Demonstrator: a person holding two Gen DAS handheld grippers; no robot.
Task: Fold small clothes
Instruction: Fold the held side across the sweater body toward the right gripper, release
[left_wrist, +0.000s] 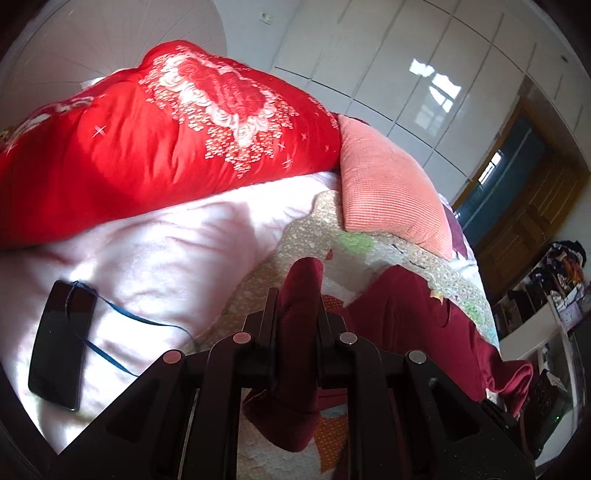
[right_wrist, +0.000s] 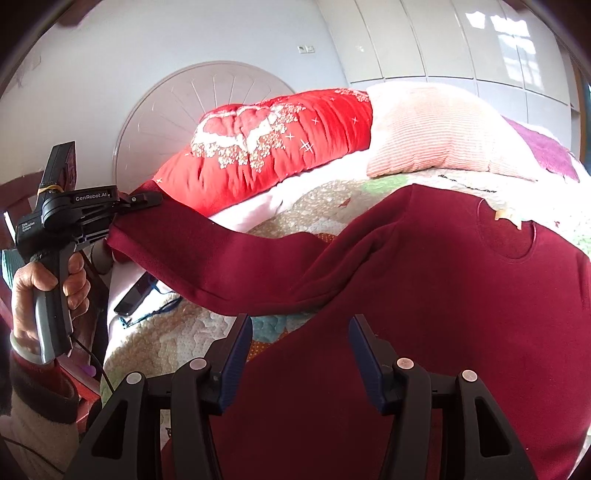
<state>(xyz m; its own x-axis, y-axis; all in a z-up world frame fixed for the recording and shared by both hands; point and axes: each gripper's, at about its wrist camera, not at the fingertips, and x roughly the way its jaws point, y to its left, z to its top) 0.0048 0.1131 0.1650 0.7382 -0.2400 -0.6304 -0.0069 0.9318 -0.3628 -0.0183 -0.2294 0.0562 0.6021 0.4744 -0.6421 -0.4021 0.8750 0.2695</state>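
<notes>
1. Left hand-held gripper: fingers clamped together on the cuff end of a sleeve, which is raised off the bed. In the right wrist view it appears at far left, gripped by the person's hand.
2. Right hand-held gripper: fingers apart, nothing between them, poised over the lower body of the sweater.
3. Sweater: dark red, lying on the quilt, neckline away from the camera; the held sleeve stretches leftward from the shoulder to the left hand-held gripper.
4. Quilt: patterned, covering the near part of the bed.
5. Phone: black, with a blue cord, on the pink sheet beside the quilt.
6. Behind: red duvet and pink pillow, touching.
</notes>
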